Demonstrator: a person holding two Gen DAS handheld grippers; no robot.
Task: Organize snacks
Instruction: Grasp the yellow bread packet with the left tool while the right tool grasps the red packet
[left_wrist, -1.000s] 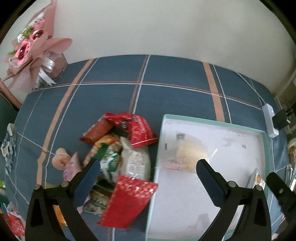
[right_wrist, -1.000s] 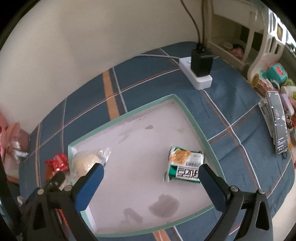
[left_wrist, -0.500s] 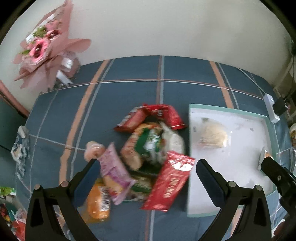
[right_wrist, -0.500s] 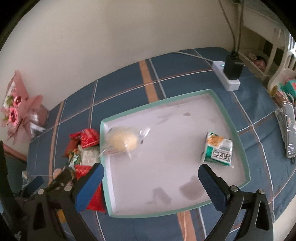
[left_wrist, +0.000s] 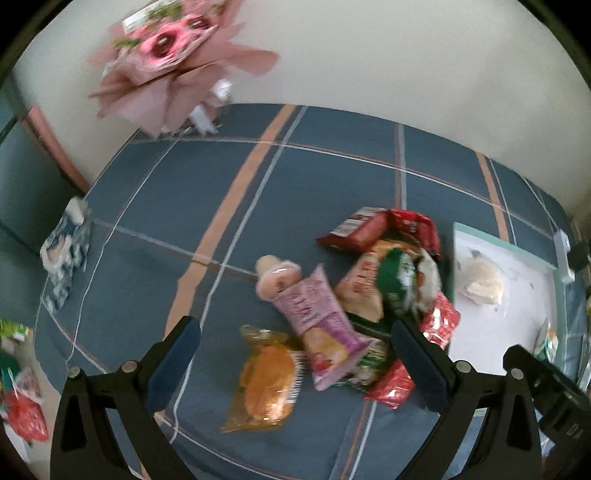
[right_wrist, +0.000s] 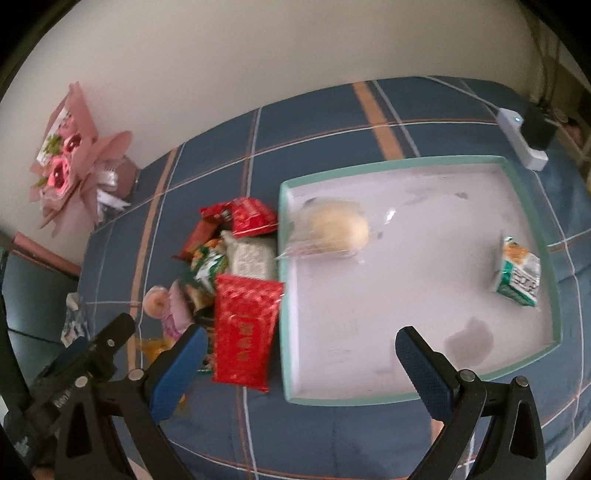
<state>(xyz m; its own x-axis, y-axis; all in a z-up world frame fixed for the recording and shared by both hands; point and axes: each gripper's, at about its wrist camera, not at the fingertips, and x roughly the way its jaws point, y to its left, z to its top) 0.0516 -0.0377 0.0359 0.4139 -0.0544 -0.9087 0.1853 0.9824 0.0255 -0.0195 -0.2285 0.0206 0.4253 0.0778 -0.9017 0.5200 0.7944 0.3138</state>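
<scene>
A pile of snack packets (left_wrist: 384, 288) lies on the blue plaid cloth, left of a white tray with a green rim (right_wrist: 417, 164). A purple packet (left_wrist: 317, 325) and an orange packet (left_wrist: 266, 384) lie at the pile's near side, a red packet (right_wrist: 243, 328) beside the tray. In the tray are a wrapped bun (right_wrist: 336, 227) and a green packet (right_wrist: 519, 273). My left gripper (left_wrist: 299, 363) is open and empty above the orange and purple packets. My right gripper (right_wrist: 299, 373) is open and empty above the tray's near left corner.
A pink bouquet (left_wrist: 177, 70) stands at the back left by the wall. A white power strip with a black plug (right_wrist: 528, 133) lies beyond the tray. A patterned tissue pack (left_wrist: 64, 254) sits at the cloth's left edge.
Both grippers have swung left and pulled back. The left view now centres on the snack pile instead of the tray; the right view now takes in the pile as well as the tray.
</scene>
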